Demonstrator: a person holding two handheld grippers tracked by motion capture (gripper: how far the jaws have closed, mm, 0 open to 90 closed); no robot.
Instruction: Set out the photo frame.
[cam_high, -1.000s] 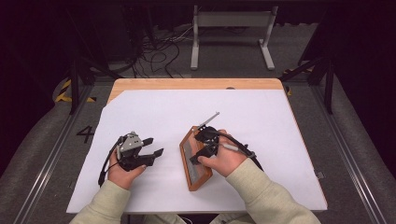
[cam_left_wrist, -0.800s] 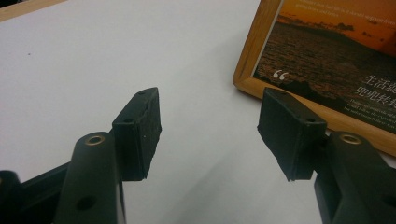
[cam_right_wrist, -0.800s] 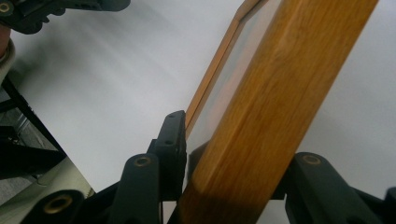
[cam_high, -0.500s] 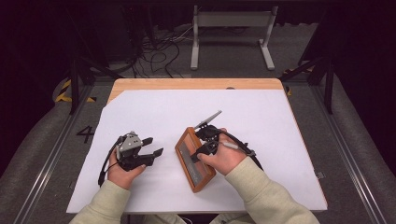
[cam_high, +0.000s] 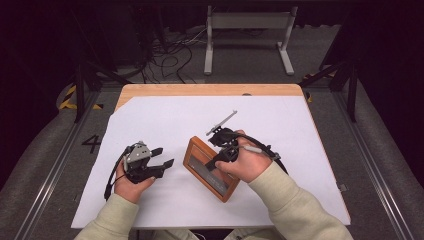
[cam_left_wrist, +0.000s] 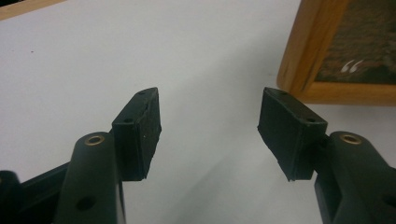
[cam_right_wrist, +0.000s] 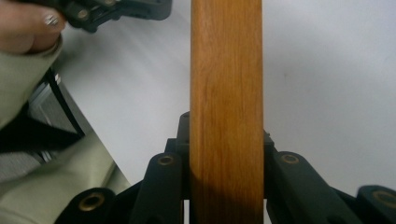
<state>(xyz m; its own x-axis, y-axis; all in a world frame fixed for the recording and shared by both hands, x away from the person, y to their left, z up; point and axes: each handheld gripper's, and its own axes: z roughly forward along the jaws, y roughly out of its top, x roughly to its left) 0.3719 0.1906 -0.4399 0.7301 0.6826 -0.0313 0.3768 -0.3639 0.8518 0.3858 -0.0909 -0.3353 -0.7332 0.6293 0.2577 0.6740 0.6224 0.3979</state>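
Observation:
A wooden picture frame (cam_high: 197, 161) with a dark picture lies slanted in the middle of the white sheet (cam_high: 280, 130). My right gripper (cam_high: 216, 159) reaches it from the right and is shut on its wooden edge (cam_right_wrist: 226, 93); the jaws have just been closing with that edge between them. To the left of the frame, my left gripper (cam_high: 164, 156) rests open on the sheet. Its view has nothing between its fingertips (cam_left_wrist: 210, 116), with the frame's corner (cam_left_wrist: 322, 51) just beyond the right jaw. The left gripper (cam_right_wrist: 116, 11) also appears at the top left of the right gripper view.
The white sheet covers a wooden table (cam_high: 200, 90) whose bare edge shows at the far side. Beyond it on the floor stand a metal rack (cam_high: 247, 22) and loose cables (cam_high: 165, 55). Dark rails run along both sides of the table.
My right hand has risen slightly with the frame's edge between the jaws, and the frame has shifted a little. The left gripper has stayed where it was.

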